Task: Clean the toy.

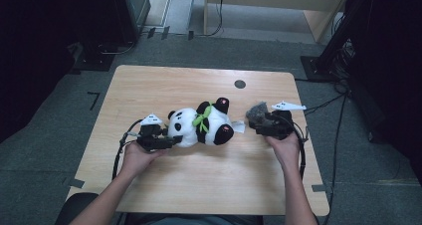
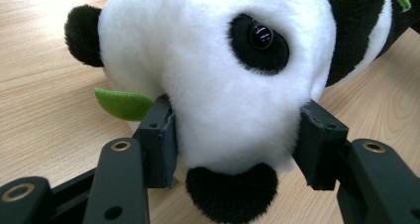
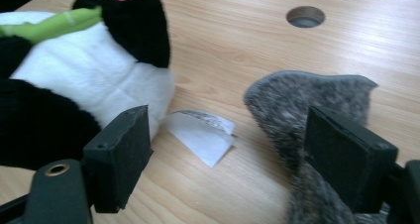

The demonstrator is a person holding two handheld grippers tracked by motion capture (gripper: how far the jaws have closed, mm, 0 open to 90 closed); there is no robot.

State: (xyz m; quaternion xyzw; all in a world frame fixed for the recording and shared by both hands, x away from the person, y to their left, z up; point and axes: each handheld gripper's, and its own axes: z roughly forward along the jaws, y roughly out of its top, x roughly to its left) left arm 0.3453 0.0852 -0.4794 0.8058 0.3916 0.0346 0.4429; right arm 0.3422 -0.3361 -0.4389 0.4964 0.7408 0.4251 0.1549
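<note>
While my left hand (image 1: 135, 157) rests at the near left of the table (image 1: 149, 80), my left gripper (image 1: 160, 139) has its jaws clamped on the head of the plush panda (image 1: 201, 125). Through the left gripper view, each jaw presses into the white fur of the panda's head (image 2: 213, 80), one on either side, with a black ear (image 2: 232, 194) bulging between them and a green felt leaf (image 2: 124, 104) poking out just beside one jaw. Across the middle of the table the panda lies on its side, head toward my left gripper, a green ribbon (image 1: 201, 118) round its neck and its pink-soled feet pointing right. Just past its rump a white sewn-in tag (image 3: 200, 133) lies flat on the wood. Further right, my right gripper (image 1: 264, 123) has its jaws spread wide and pressing on nothing; a grey furry piece (image 3: 309, 115) sits against one jaw, loose in the gap. My right hand (image 1: 286, 148) holds that gripper near the table's right edge, with a round cable hole (image 1: 240, 84) beyond.
</note>
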